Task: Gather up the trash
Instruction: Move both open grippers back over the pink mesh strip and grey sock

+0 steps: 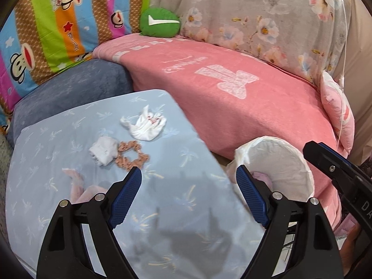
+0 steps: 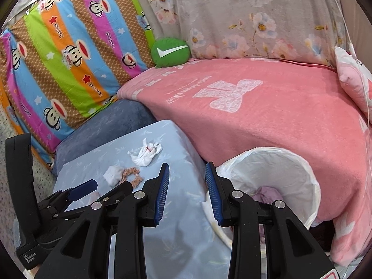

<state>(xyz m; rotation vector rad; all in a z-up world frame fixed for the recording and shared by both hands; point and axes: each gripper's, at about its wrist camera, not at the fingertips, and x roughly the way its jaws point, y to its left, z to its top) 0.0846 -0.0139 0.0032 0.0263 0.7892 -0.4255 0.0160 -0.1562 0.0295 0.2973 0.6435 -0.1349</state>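
On the blue pillow [image 1: 69, 153] lie two tissues [image 1: 145, 126], one scrunchie [image 1: 131, 154]; both jaws empty, left wide, right narrower.

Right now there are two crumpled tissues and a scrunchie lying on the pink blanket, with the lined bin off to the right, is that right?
Not quite. The two crumpled tissues and the scrunchie lie on the light blue pillow, not the pink blanket. The left wrist view shows it. The lined bin is indeed to their right.
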